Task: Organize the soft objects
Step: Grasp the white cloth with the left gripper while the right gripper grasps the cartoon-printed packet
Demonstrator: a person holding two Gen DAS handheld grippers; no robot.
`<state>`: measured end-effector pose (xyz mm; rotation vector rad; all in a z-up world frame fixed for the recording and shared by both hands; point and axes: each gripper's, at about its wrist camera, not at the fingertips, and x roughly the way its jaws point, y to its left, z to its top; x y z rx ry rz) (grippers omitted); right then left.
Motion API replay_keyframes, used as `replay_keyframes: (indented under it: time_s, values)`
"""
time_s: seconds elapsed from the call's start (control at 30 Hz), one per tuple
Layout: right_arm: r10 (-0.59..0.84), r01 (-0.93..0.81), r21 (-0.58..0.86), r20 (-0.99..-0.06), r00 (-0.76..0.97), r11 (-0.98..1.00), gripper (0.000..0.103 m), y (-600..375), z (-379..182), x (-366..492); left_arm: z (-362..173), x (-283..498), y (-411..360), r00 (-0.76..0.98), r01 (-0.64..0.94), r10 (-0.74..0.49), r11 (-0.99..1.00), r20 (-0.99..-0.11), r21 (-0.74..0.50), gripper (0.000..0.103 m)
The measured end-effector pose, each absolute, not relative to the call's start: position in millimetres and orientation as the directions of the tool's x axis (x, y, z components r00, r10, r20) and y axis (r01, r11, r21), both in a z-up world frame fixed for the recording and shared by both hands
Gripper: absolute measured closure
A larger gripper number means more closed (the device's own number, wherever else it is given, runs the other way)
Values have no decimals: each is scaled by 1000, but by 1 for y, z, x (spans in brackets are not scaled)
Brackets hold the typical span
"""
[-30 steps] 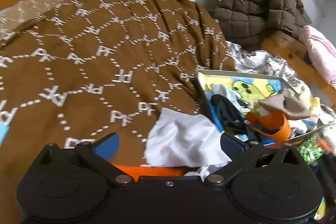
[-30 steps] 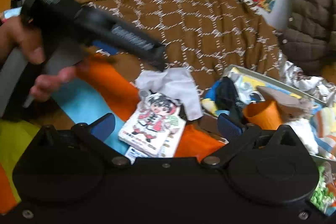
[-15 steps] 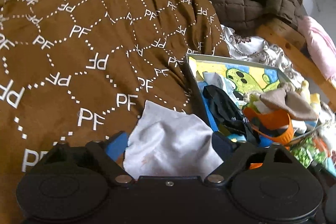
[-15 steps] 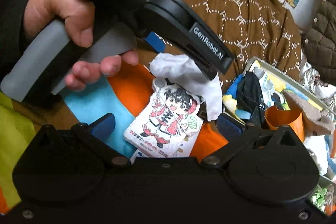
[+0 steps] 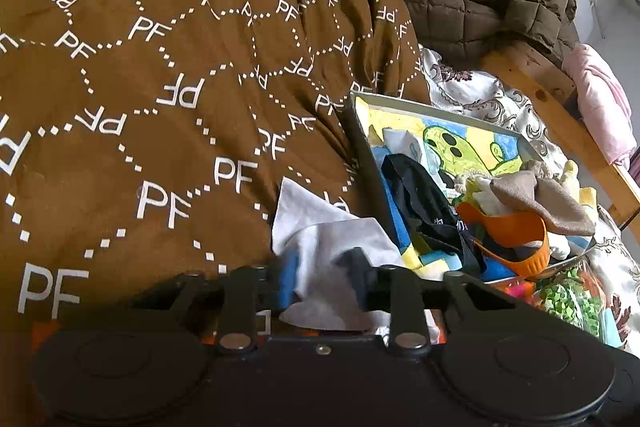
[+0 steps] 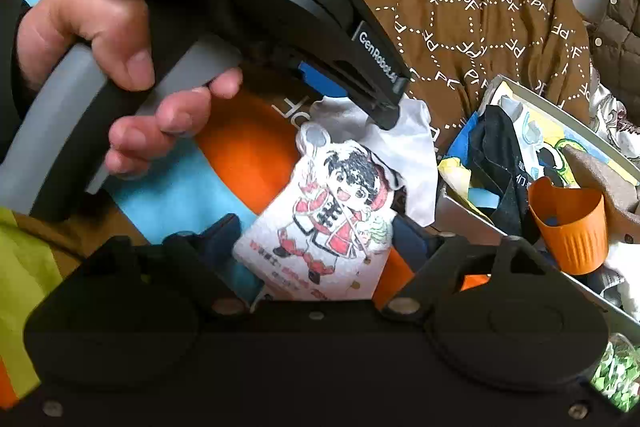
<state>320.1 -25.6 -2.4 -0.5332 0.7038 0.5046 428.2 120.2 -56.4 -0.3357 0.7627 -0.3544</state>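
Left fingers have just been closing and now pinch the white cloth lying near the tray, right gripper has been closing around the cartoon pouch, guessing both get tidied into the tray.

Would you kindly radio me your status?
Left gripper just closing, white cloth between fingers. Right gripper closing around cartoon pouch. Cluttered tray alongside.
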Motion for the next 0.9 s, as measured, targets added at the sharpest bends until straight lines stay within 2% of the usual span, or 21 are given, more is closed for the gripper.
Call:
replay_keyframes:
  time_s: [0.03,0.1,0.2,0.33,0.43,0.7,0.8,0.87,0.9]
  values:
    - [248,-593,-284,-712,657,754,32,-26,-3,321,-57,428,120,667,189,-427,890,-611,-415,87]
    - [253,-590,-266,-717,649,762,35,-27,-3,321,-58,428,118,662,193,-429,890,-615,-413,89]
    - [260,-582,-237,-722,641,778,35,-29,-3,323,-60,428,115,654,204,-433,891,-621,-406,96]
    - [255,-565,-229,-717,649,793,43,-31,0,322,-59,426,116,655,208,-437,889,-616,-409,102]
    - [252,-560,-229,-715,652,796,46,-32,2,321,-59,426,120,652,197,-444,882,-615,-427,103]
    - [219,-545,-322,-672,708,774,46,-28,2,313,-58,419,116,650,216,-436,891,-622,-399,103]
    - [218,-550,-334,-669,710,765,54,-28,4,310,-56,417,117,652,216,-434,892,-621,-397,103]
    - [218,-549,-349,-659,720,759,55,-25,5,308,-55,417,118,651,216,-433,893,-623,-395,103]
    - [220,-552,-354,-657,721,754,61,-24,6,306,-55,416,119,650,213,-432,894,-625,-395,103]
